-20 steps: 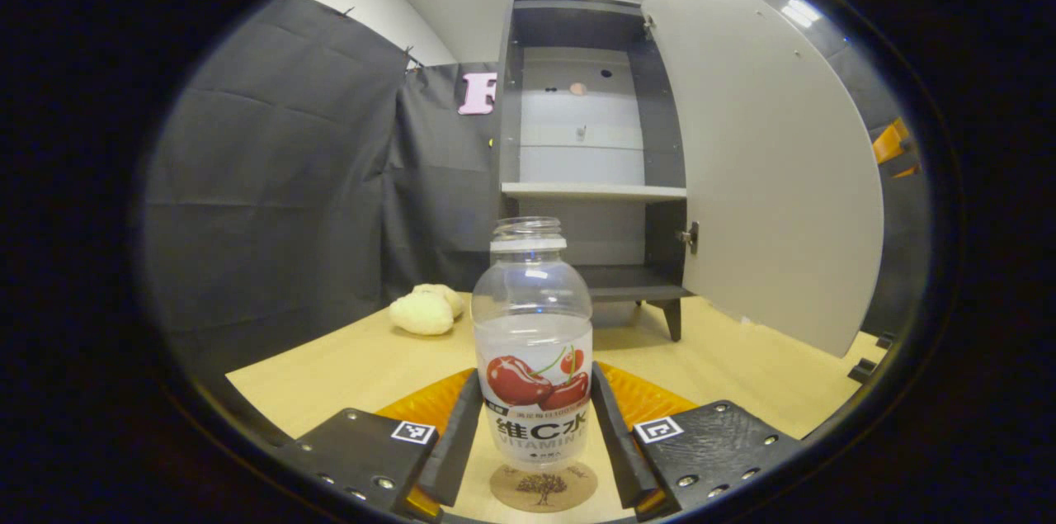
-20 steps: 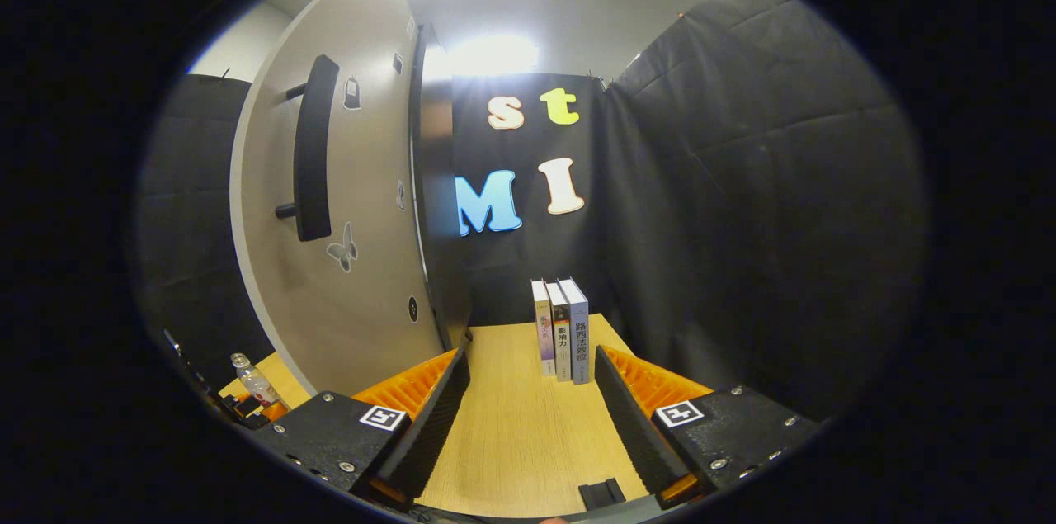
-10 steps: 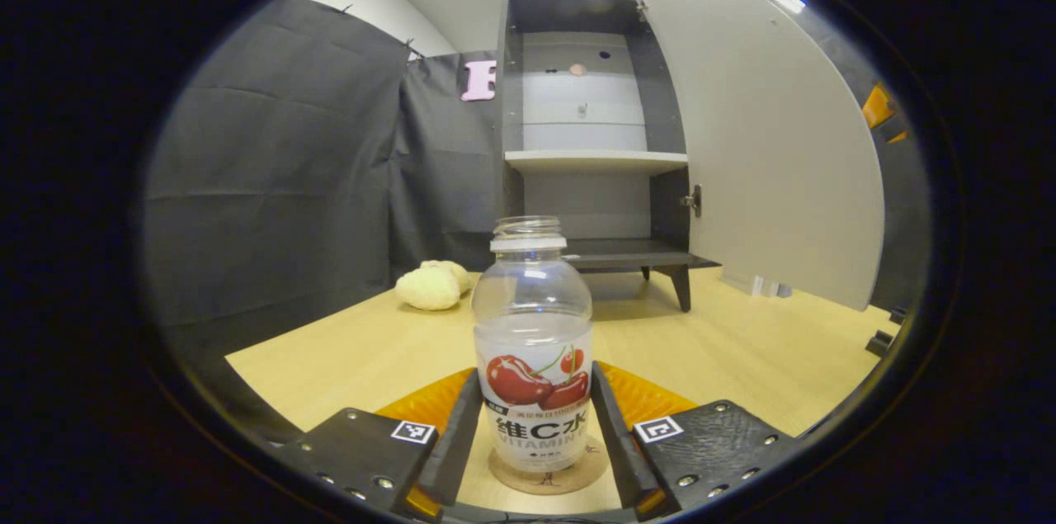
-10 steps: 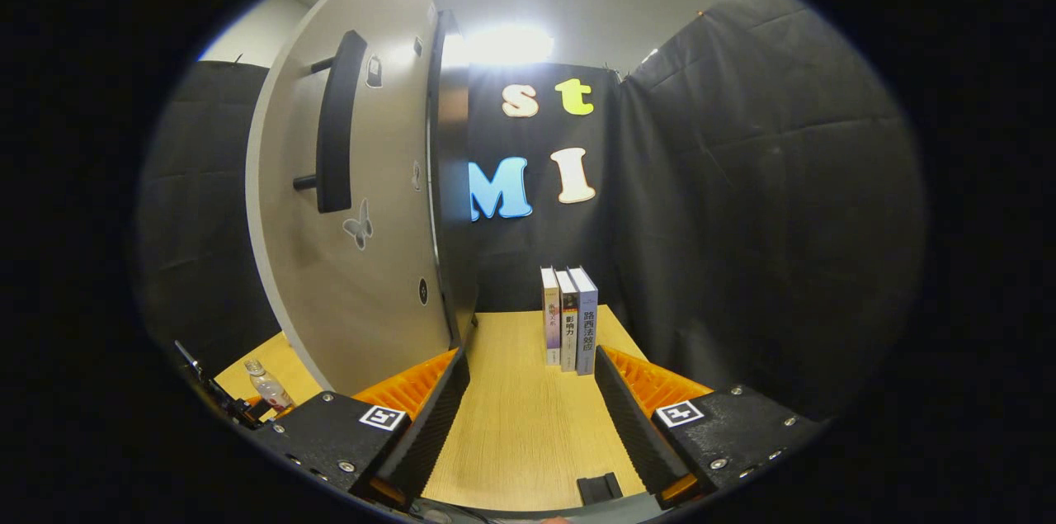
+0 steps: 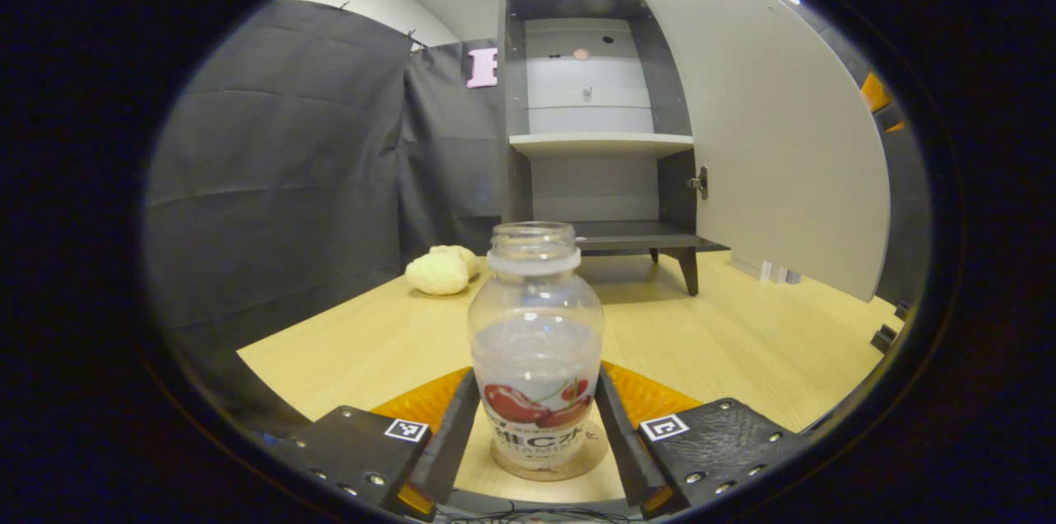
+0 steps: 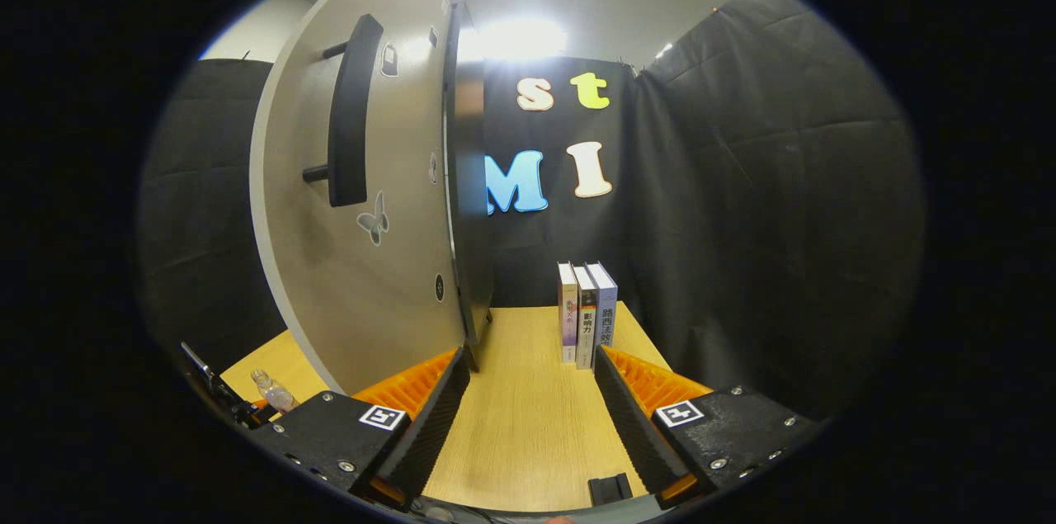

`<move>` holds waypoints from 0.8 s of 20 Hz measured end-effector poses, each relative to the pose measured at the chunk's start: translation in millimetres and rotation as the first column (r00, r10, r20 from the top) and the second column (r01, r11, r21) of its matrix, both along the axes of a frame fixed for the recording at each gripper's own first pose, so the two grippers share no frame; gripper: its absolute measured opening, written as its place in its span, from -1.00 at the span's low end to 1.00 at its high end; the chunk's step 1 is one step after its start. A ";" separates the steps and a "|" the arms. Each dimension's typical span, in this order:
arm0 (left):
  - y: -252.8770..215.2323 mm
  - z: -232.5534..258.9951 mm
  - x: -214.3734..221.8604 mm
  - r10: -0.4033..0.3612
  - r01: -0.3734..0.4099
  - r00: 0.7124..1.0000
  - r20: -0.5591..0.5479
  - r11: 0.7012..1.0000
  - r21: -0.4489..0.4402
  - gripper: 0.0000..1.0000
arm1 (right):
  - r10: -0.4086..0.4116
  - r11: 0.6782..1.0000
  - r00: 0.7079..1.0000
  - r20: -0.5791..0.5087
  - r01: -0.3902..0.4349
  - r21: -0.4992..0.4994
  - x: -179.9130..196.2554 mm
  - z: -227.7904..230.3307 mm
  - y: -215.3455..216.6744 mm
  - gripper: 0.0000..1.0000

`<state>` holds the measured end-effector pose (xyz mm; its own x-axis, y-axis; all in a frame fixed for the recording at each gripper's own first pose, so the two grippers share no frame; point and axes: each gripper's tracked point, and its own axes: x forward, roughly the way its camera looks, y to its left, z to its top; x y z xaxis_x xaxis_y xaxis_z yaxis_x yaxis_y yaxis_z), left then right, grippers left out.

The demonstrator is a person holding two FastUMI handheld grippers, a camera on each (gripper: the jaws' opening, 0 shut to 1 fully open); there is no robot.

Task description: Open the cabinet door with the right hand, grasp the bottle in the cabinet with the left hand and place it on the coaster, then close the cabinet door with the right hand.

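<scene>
Bottle (image 5: 535,342) on coaster (image 5: 586,464), door (image 5: 784,136) open.

bottle (image 5: 535,318): clear glossy plastic, printed label
coaster (image 5: 587,462): matt, cork-like
desk (image 5: 742,351): smooth pale wood grain
cabinet door (image 6: 388,202): matt grey panel
booth wall (image 6: 742,202): creased black cloth

Light wood-grain table (image 5: 742,351), left gripper view. At 6 o'clock, a round coaster (image 5: 590,462) lies on it, with an uncapped clear bottle (image 5: 535,342) standing upright on the coaster. At 11 o'clock, a pale lumpy object (image 5: 441,270) rests near the black cloth wall. At 12 to 1 o'clock, a dark cabinet (image 5: 596,107) stands on angled legs, its pale door (image 5: 775,128) swung open. In the right gripper view, three books (image 6: 586,313) stand upright together at the tabletop's far edge, 12 o'clock.
</scene>
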<state>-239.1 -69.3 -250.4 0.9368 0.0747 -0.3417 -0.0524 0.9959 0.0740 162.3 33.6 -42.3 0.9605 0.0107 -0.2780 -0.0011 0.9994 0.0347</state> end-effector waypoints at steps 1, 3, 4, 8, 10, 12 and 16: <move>-0.4 6.7 0.4 -0.002 0.002 1.000 0.003 1.000 0.007 0.55 | 0.002 1.000 1.000 0.003 -0.002 0.005 1.6 1.8 -0.2 0.88; -2.7 20.0 -3.1 -0.003 0.003 1.000 0.007 1.000 0.014 0.55 | 0.005 1.000 1.000 0.014 -0.006 0.017 4.7 7.2 -2.3 0.89; -4.1 27.7 -5.4 0.001 -0.001 1.000 0.007 1.000 0.020 0.55 | 0.007 1.000 1.000 0.022 -0.007 0.025 5.8 10.4 -2.3 0.89; -7.4 57.2 -12.8 0.022 -0.022 1.000 0.020 0.999 0.037 0.55 | 0.004 0.998 0.999 0.052 -0.007 0.061 12.5 24.7 -8.3 0.88; -3.8 74.9 -17.4 0.050 -0.051 0.998 0.027 0.998 0.023 0.55 | 0.007 0.997 0.998 0.069 -0.012 0.072 17.4 34.7 -9.0 0.88; 0.9 98.5 -22.5 0.080 -0.080 0.996 0.039 0.997 -0.008 0.55 | -0.003 0.998 0.996 0.093 -0.002 0.056 21.5 49.7 -14.2 0.88; 10.5 147.2 -21.2 0.097 -0.096 0.994 0.059 0.995 -0.023 0.53 | -0.026 1.000 0.988 0.150 0.027 -0.006 26.6 83.3 -17.5 0.88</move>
<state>-260.3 -58.8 -103.2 0.9445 0.1593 -0.2873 -0.1518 0.9872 0.0482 188.9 16.1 41.0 0.9912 -0.0166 -0.1313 0.0205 0.9994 0.0286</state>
